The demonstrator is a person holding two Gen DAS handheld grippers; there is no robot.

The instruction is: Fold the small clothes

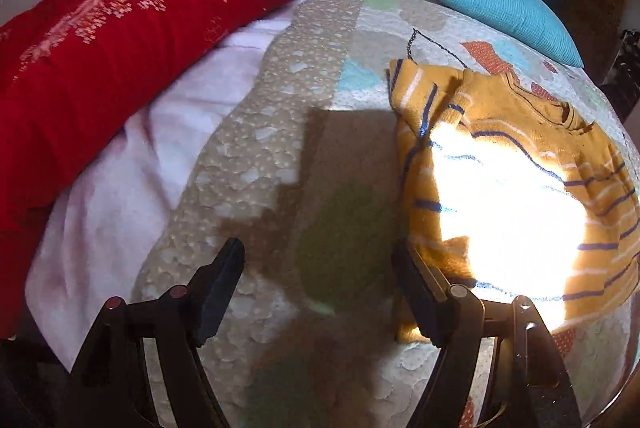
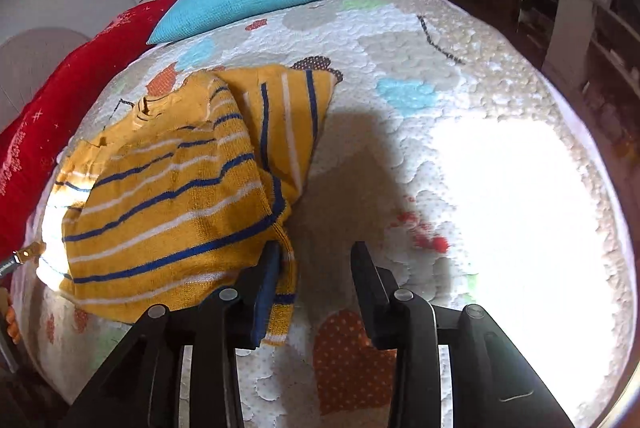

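Right gripper [image 2: 316, 260] jaws wide beside sweater [image 2: 168, 203].

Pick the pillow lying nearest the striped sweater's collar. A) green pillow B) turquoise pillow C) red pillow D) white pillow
B: the turquoise pillow lies on the quilt just beyond the collar of the mustard striped sweater; the long red pillow lies farther off.

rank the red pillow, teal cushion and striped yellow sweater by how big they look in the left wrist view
1. red pillow, though it lies nearest the camera, which inflates it
2. striped yellow sweater
3. teal cushion, farthest back, so its true size against the sweater is unsure
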